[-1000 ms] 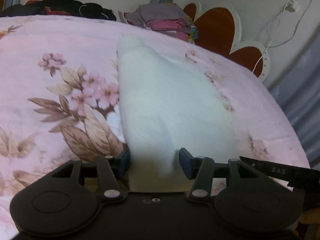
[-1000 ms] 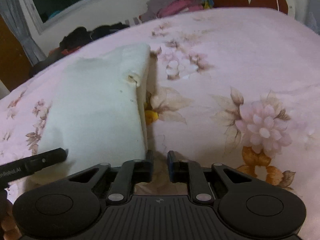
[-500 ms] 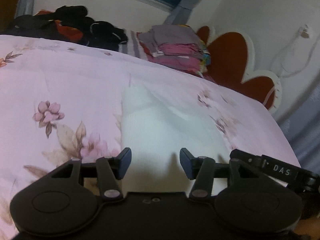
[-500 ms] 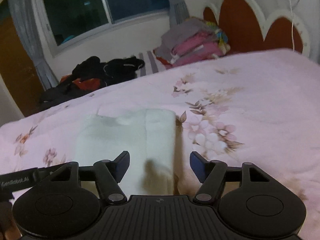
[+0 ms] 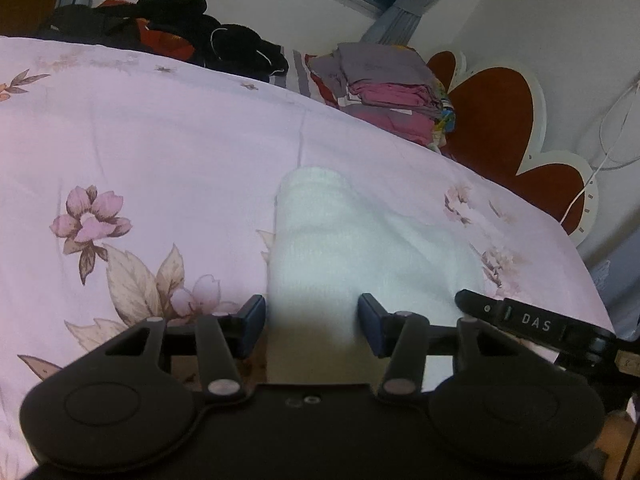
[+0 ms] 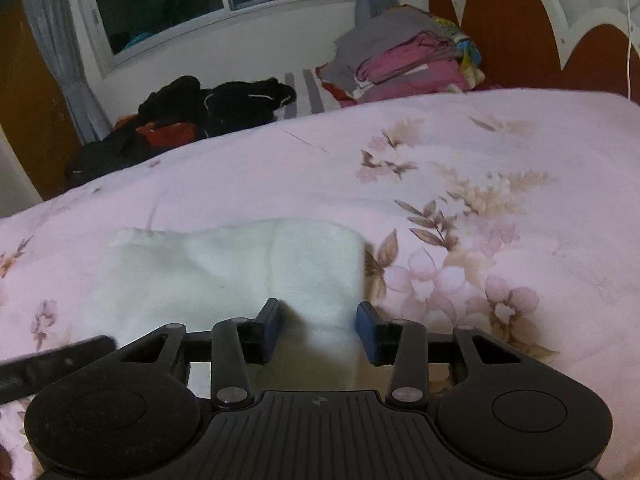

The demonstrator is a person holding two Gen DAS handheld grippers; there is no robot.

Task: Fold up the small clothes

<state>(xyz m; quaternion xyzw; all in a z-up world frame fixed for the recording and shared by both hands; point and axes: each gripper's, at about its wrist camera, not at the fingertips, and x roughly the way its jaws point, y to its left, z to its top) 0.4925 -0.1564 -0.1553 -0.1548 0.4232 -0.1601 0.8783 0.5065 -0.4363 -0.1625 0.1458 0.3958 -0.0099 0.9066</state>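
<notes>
A small white garment [image 5: 360, 248] lies folded flat on the pink floral bedspread [image 5: 160, 152]. In the left wrist view my left gripper [image 5: 312, 328] is open, its jaws standing either side of the garment's near left edge, just above the cloth. In the right wrist view the same white garment [image 6: 240, 264] lies ahead, and my right gripper [image 6: 319, 334] is open over its near right edge. Neither gripper holds anything. The other gripper's black finger shows at each view's side [image 5: 532, 324].
A stack of folded grey and pink clothes [image 6: 404, 60] sits at the far edge of the bed by the red and white headboard [image 6: 516, 28]. A heap of dark clothes [image 6: 192, 116] lies at the far left. The bedspread [image 6: 500, 200] spreads wide to the right.
My right gripper was shut at the garment's edge, then opened and let go. Both grippers have drawn back and tilted up, so the garment looks smaller and lies flat.
</notes>
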